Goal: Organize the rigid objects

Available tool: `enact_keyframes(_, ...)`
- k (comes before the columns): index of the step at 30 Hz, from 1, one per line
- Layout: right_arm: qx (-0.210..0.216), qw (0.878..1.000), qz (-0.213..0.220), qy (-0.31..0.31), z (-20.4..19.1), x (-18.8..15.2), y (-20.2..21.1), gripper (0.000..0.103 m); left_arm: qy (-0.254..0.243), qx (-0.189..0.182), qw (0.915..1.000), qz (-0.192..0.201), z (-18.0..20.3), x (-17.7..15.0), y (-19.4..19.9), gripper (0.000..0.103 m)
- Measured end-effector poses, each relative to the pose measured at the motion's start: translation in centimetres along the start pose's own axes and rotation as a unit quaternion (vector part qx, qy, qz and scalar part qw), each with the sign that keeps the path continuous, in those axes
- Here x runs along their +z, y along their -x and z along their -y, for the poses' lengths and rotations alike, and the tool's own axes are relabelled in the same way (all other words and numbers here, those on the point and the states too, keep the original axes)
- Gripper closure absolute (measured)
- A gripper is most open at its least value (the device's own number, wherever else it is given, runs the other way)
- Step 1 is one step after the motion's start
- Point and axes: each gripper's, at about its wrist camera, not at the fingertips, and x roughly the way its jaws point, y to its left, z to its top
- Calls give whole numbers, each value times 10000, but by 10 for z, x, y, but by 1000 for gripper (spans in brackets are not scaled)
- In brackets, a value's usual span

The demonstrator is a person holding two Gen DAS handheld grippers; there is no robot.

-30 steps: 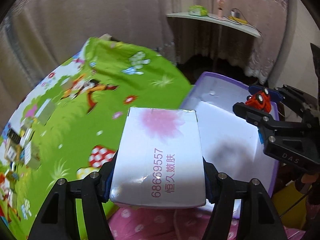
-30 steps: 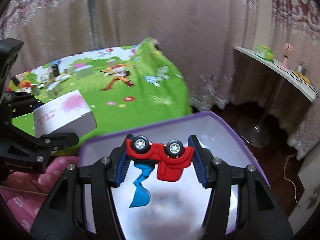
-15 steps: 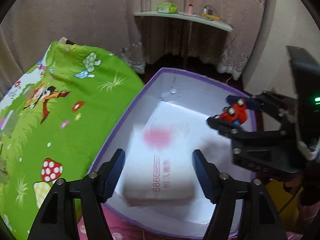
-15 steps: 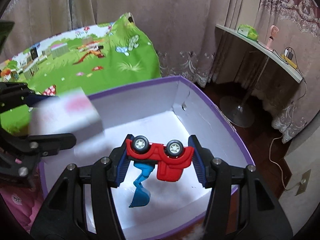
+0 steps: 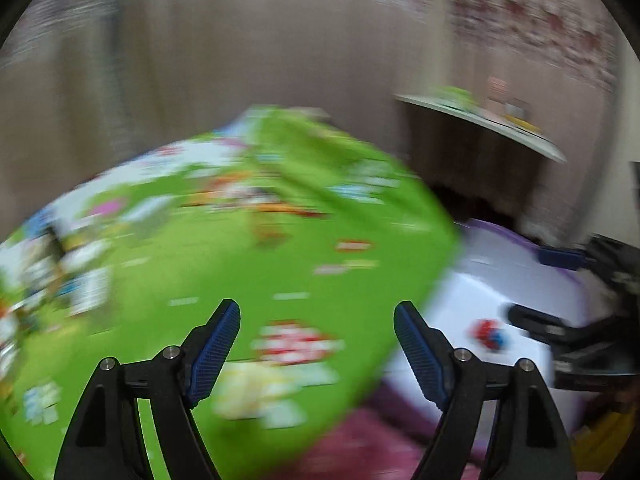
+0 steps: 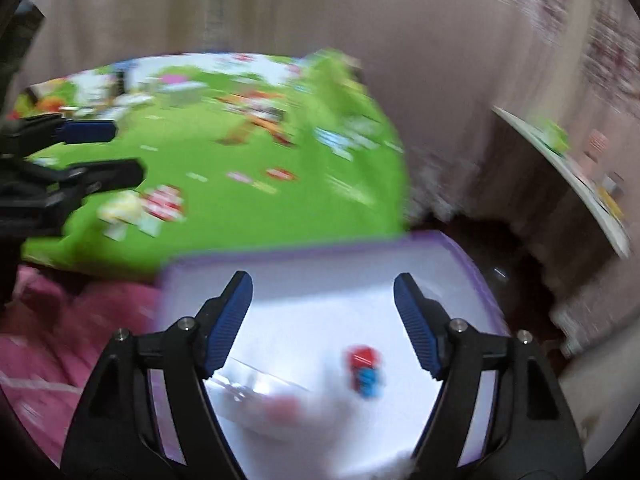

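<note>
Inside the white, purple-rimmed storage box (image 6: 452, 264), the small red-and-blue toy digger (image 6: 366, 372) lies loose on the floor of the box, below and clear of the right gripper (image 6: 323, 322). Beside it, toward the near left, sits a blurred white carton with a pink patch (image 6: 280, 404) — the tissue-style box that a second ago was clamped in the left gripper (image 5: 316, 354). Both pairs of fingers have just been opening and now stand wide with nothing between them; the left ones point out over the green cartoon-print bedspread (image 5: 248, 272), away from the box where they hung half a second ago. Two rigid items are thus delivered. More small boxes show, smeared by motion, at the far left of the bedspread — probably the next to fetch.
</note>
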Motion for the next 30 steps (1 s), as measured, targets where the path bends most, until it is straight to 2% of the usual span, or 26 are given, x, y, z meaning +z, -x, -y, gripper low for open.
enact_keyframes(2, 385, 9984, 177, 374, -37, 25, -9, 26, 285, 585, 9977, 190, -45, -11, 13, 23)
enact_keyframes(4, 693, 9952, 306, 622, -69, 45, -18, 23, 665, 1315, 9885, 351, -99, -32, 28, 18)
enact_keyframes(5, 939, 9924, 353, 718, -91, 58, -27, 21, 815, 1544, 9839, 376, -119, -40, 31, 18)
enact_keyframes(6, 1119, 9905, 355, 720, -107, 66, -36, 20, 1085, 1935, 9744, 361, -149, -56, 38, 18)
enact_keyframes(8, 1605, 9850, 220, 593, -145, 86, -63, 20, 1471, 2358, 9604, 210, -189, -77, 41, 18)
enact_keyframes(9, 1751, 9831, 125, 530, -158, 93, -76, 20, 1789, 2608, 9486, 95, -216, -93, 45, 18)
enact_keyframes(11, 2035, 9784, -124, 356, -189, 108, -108, 20, 2141, 2849, 9343, 20, -246, -113, 51, 18)
enact_keyframes(13, 2102, 9768, -353, 206, -218, 121, -137, 20, 2467, 3060, 9195, -32, -278, -132, 59, 18)
enact_keyframes(16, 1997, 9788, -458, -47, -255, 145, -178, 20, 2739, 3211, 9065, -99, -306, -149, 65, 18)
enact_keyframes(18, 1987, 9783, -560, -169, -276, 160, -201, 20, 2933, 3199, 9007, -182, -320, -157, 64, 18)
enact_keyframes(20, 1827, 9810, -633, -184, -287, 170, -217, 18, 3082, 3116, 8985, -243, -328, -165, 65, 18)
enact_keyframes(21, 1677, 9843, -526, -139, -294, 175, -221, 17, 3165, 3045, 8980, -277, -332, -167, 65, 18)
enact_keyframes(25, 1287, 9901, -543, 115, -307, 189, -236, 18, 3263, 2859, 9005, -296, -345, -159, 61, 18)
enact_keyframes(26, 1292, 9902, -514, 93, -305, 191, -237, 33, 3235, 2832, 9024, -297, -349, -155, 58, 18)
enact_keyframes(27, 1251, 9911, -449, 68, -303, 192, -236, 59, 3110, 2824, 9068, -349, -354, -147, 52, 18)
enact_keyframes(29, 1270, 9910, -387, 162, -302, 191, -234, 58, 2686, 2764, 9209, -593, -366, -130, 36, 18)
enact_keyframes(30, 1340, 9901, -368, 218, -301, 190, -233, 59, 2356, 2718, 9306, -678, -372, -119, 29, 18)
